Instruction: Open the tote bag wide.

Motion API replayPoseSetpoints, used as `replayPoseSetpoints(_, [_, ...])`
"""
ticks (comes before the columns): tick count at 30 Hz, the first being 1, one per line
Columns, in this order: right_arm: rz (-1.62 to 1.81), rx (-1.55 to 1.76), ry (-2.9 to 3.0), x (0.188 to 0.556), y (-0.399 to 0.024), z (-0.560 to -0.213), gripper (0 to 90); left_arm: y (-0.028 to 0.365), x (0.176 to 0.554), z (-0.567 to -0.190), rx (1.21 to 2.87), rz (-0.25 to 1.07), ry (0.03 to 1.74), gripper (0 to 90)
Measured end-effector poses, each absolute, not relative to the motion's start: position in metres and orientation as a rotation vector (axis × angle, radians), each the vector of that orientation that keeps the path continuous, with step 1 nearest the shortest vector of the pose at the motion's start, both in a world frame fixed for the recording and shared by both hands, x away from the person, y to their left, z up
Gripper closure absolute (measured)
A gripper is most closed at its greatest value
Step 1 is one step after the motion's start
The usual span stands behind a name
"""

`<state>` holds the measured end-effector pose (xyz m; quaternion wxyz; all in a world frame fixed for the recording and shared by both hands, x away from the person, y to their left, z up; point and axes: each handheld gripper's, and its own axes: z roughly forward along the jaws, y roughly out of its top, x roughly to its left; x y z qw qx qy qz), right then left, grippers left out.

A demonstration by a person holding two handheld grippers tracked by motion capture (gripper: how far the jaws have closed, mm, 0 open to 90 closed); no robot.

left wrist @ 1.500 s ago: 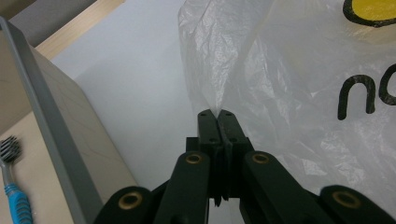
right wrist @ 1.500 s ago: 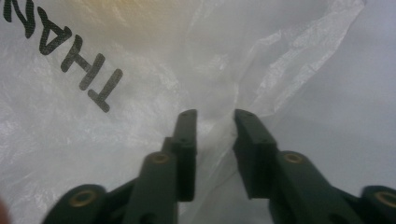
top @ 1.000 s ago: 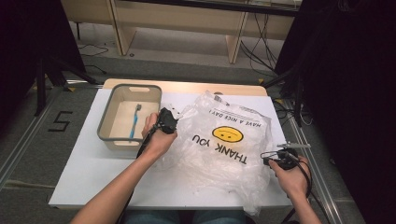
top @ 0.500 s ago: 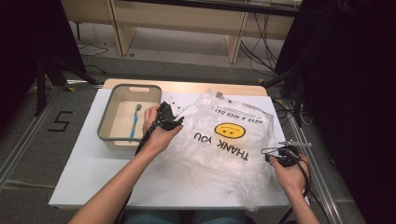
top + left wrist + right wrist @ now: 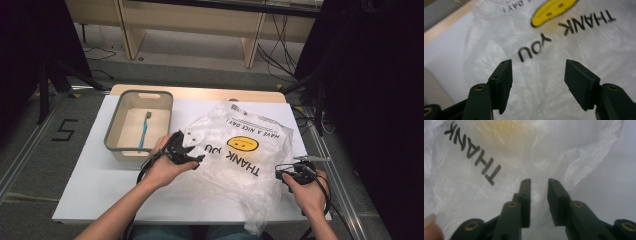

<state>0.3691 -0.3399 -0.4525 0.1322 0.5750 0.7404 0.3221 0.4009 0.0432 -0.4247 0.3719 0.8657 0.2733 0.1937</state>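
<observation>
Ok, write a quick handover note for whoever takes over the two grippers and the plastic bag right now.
Left gripper: jaws just opened wide, nothing between them, over the plastic bag near "YOU".
Right gripper: jaws just parted a little, at the bag's right edge, not pinching it.
Bag lies spread flat on the white table; a toothbrush sits in the grey bin.
Done: bag laid out and let go.
Left: probably fetching the toothbrush to bag it.

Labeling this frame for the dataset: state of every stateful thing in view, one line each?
plastic bag: lying flat, crumpled, print side up.
left gripper: open, jaws just opening, nothing between them, over the bag.
right gripper: open by a narrow gap, jaws just opening, at the bag's edge.
toothbrush: lying inside the bin.
bin: upright, on the table.
</observation>
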Motion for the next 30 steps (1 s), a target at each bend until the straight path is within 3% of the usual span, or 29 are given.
replayPoseSetpoints(6, [0.919, 1.671, 2.062, 0.360, -0.352, -0.449, 60.2, 0.032, 0.387, -0.450, 2.329, 0.448, 0.626, 39.7])
replayPoseSetpoints(10, [0.904, 1.694, 2.061, 0.360, -0.356, -0.453, 57.5, 0.030, 0.388, -0.464, 2.419, 0.523, 0.648, 39.5])
replayPoseSetpoints(14, [0.896, 1.712, 2.109, 0.363, -0.356, -0.461, 58.8, 0.032, 0.393, -0.474, 2.434, 0.504, 0.746, 39.5])
replayPoseSetpoints(17, [0.892, 1.712, 2.151, 0.366, -0.353, -0.464, 67.0, 0.033, 0.397, -0.477, 2.430, 0.454, 0.796, 48.1])
replayPoseSetpoints(19, [0.878, 1.714, 2.177, 0.366, -0.352, -0.465, 72.5, 0.033, 0.399, -0.477, 2.417, 0.436, 0.814, 59.3])
replayPoseSetpoints(20, [0.878, 1.714, 2.177, 0.366, -0.352, -0.465, 72.5, 0.034, 0.400, -0.477, 2.415, 0.420, 0.826, 59.3])
replayPoseSetpoints(23, [0.889, 1.741, 2.209, 0.368, -0.352, -0.470, 80.7, 0.034, 0.404, -0.477, 2.389, 0.345, 0.886, 70.2])
replayPoseSetpoints(25, [0.884, 1.737, 2.213, 0.368, -0.352, -0.470, 83.2, 0.033, 0.407, -0.477, 2.380, 0.338, 0.906, 73.4])
replayPoseSetpoints(27, [0.872, 1.733, 2.225, 0.369, -0.351, -0.470, 88.8, 0.030, 0.409, -0.477, 2.373, 0.347, 0.922, 85.3])
replayPoseSetpoints(30, [0.868, 1.724, 2.233, 0.370, -0.350, -0.470, 89.7, 0.028, 0.413, -0.478, 2.367, 0.380, 0.937, 89.2])
